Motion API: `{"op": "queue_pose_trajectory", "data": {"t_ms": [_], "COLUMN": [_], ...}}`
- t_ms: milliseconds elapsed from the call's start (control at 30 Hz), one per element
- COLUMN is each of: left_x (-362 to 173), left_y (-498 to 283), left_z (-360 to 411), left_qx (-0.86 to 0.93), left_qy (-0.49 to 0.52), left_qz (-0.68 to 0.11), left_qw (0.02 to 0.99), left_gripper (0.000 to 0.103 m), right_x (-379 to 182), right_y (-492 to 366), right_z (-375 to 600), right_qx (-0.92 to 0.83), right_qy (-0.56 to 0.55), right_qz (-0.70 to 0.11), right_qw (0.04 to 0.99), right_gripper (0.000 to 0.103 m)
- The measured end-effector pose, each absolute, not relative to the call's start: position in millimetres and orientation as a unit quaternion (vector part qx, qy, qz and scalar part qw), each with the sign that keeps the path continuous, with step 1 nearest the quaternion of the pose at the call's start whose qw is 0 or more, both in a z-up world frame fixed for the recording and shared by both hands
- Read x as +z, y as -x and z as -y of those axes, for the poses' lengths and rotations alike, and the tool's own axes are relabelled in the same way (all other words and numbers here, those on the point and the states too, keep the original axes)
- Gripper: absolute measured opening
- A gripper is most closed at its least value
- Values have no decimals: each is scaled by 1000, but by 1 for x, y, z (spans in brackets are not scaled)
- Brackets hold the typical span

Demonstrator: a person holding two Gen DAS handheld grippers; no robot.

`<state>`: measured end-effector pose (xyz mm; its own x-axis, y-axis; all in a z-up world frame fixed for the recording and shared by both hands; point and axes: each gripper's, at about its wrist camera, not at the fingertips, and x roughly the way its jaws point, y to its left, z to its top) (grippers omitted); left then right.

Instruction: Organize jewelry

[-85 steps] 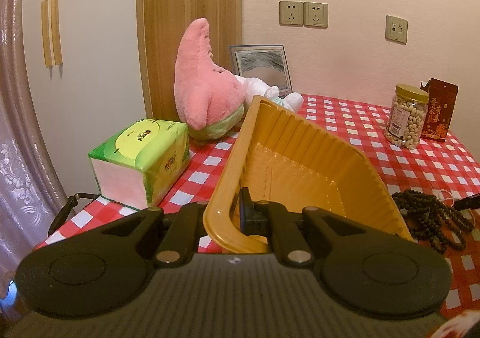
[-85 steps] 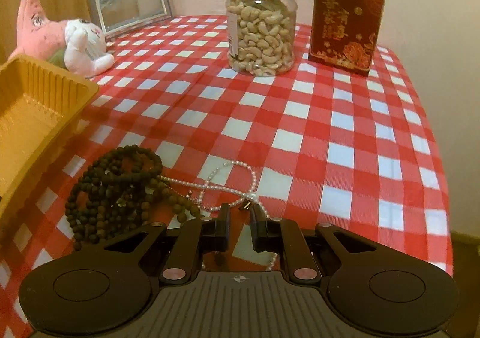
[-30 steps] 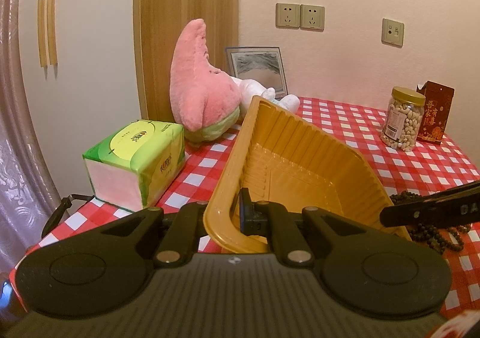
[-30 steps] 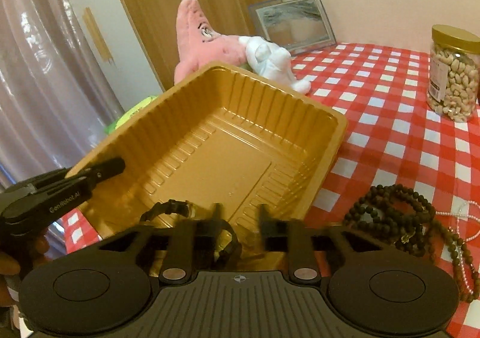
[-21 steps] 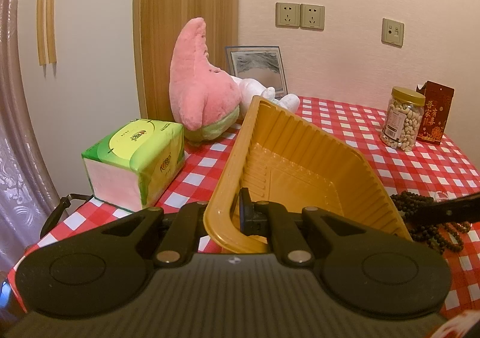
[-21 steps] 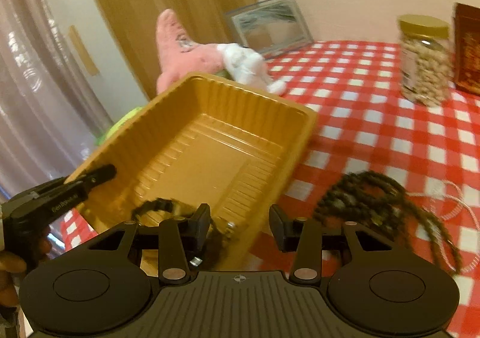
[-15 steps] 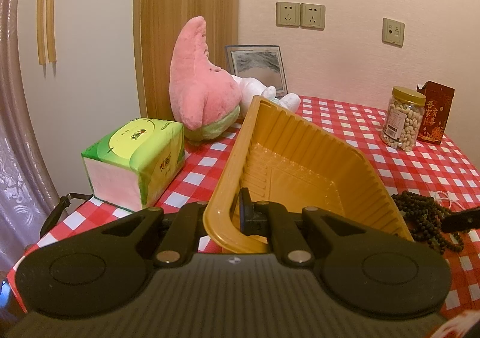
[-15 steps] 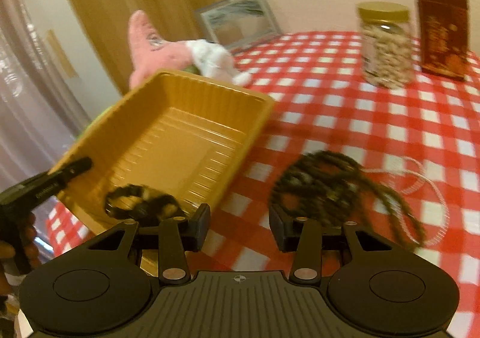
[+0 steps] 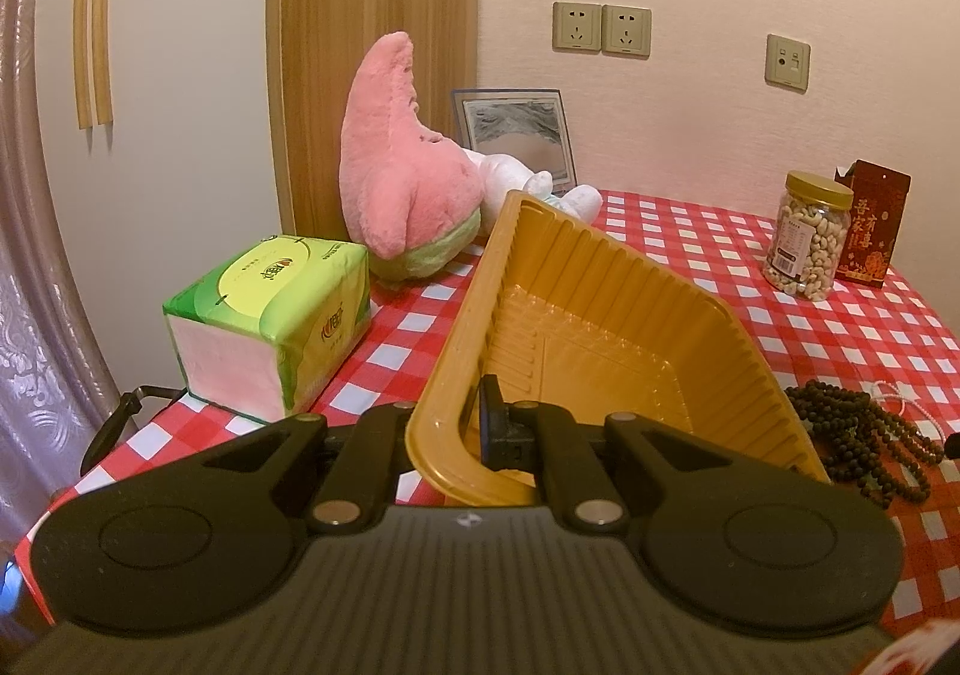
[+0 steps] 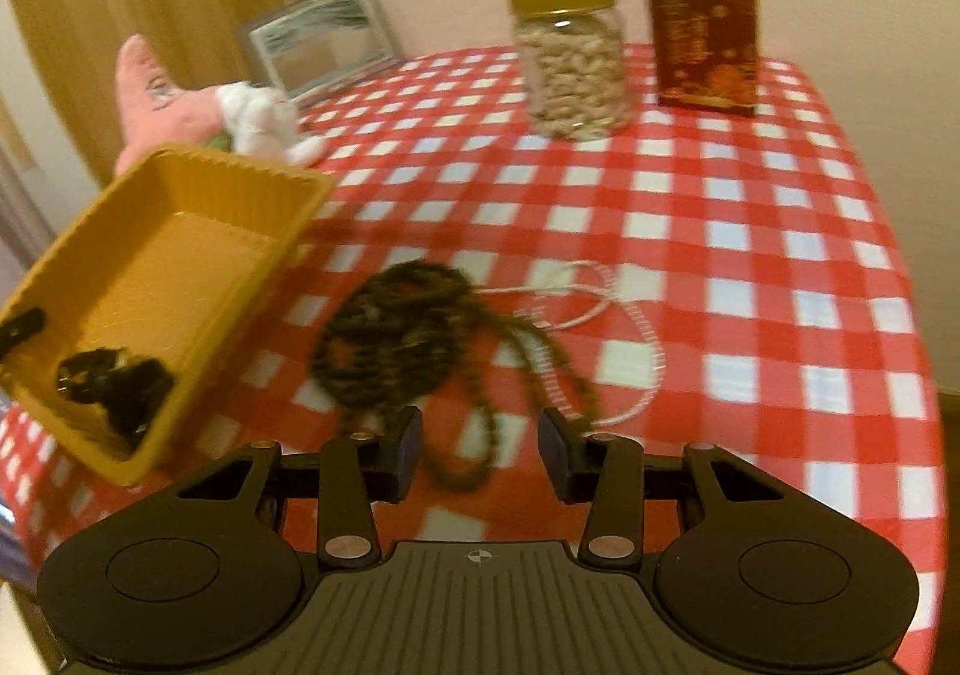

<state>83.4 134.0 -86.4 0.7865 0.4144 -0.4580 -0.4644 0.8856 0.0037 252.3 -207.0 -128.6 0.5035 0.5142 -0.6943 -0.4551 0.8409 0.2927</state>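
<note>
My left gripper is shut on the near rim of a yellow plastic tray and holds it tilted up off the table. In the right wrist view the tray holds a dark bracelet in its near corner. My right gripper is open and empty, just above a pile of dark wooden beads and a white pearl necklace on the checked cloth. The dark beads also show at the right of the left wrist view.
A jar of nuts and a dark red box stand at the back. A pink plush toy, a picture frame and a green tissue pack sit to the left. The table edge runs along the right.
My right gripper let go of the dark bracelet into the tray, opened, and swung right to hover over the dark beads. The left gripper keeps holding the tray still.
</note>
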Motion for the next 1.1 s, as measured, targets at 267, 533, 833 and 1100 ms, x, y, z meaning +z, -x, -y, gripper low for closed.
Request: {"op": "queue_pose_trajectory", "data": {"t_ms": [267,533,833,1100], "left_x": [-88,-89,-88,-89], "left_y": [-83,-83,-83,-83], "left_z": [-135,-135,-136,-137], "left_qx": [233,234,234,233], "left_qy": [56,57,57,58], "left_qz": [-231,-231,-232,-232], "left_qw": [943,943,943,943], "left_gripper": [7,7,7,7], "right_x": [-141,-147,-153,-156], "right_y": [-279,-294,-302,-307], "right_z": [215,208,193,196], "right_qx": [273,285,288,282], "right_qy": [-9,7,17,22], "right_qz": [-411,-408,-411,-413], "right_qw": [870,867,865,866], "right_gripper": [31,25,25,25]}}
